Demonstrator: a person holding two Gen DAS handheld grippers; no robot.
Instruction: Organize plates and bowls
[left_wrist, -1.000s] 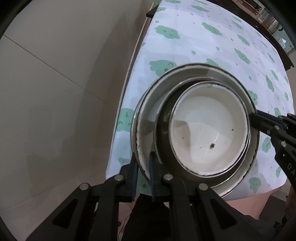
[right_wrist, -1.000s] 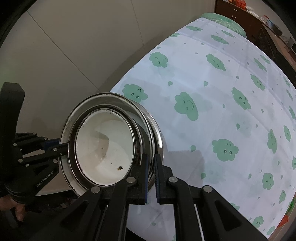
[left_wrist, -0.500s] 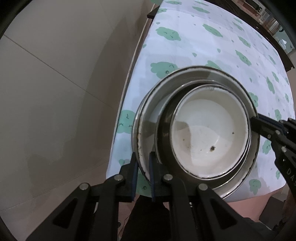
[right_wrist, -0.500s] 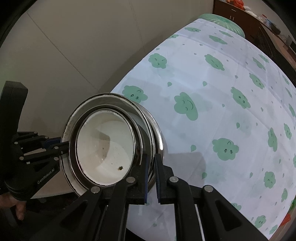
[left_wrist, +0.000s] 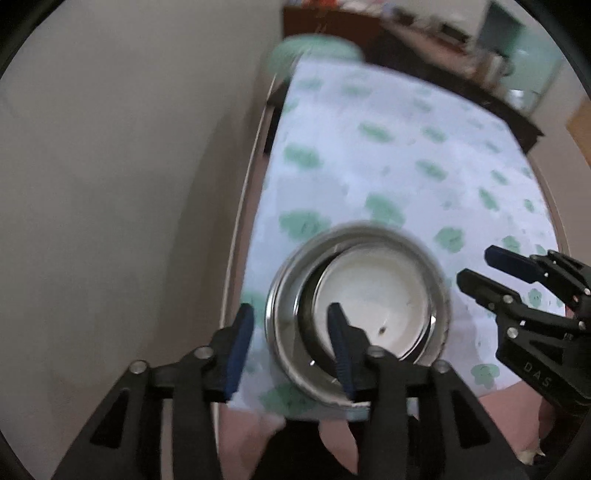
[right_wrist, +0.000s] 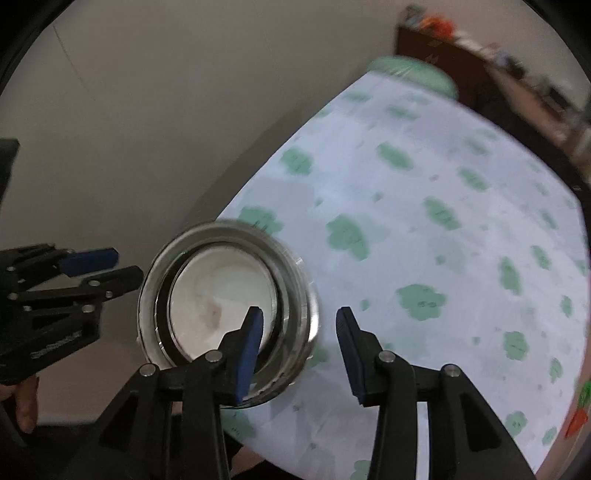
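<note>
A steel bowl (left_wrist: 275, 306) stands on the near left corner of the clothed table (left_wrist: 369, 166), with a smaller steel dish and a white bowl (left_wrist: 373, 295) nested inside it. My left gripper (left_wrist: 290, 310) hovers above the stack's left rim, its jaws opening and touching nothing. My right gripper (right_wrist: 300, 312) hovers above the right rim of the steel bowl (right_wrist: 147, 291), its jaws also opening, clear of the white bowl (right_wrist: 218, 291). Each gripper shows in the other's view, the right gripper (left_wrist: 476, 266) and the left gripper (right_wrist: 125, 264). Both views are blurred.
White cloth with green cloud prints covers the table. Beyond its far end are a green round seat (left_wrist: 314, 51) and a dark wooden cabinet (left_wrist: 443, 66). Beige tiled floor (left_wrist: 110, 184) lies left of the table. A hand (right_wrist: 26, 406) holds the left gripper.
Both grippers were shut on opposite rims of the steel bowl. They have let go, opened and risen. The stack looks smaller and stays on the table.
</note>
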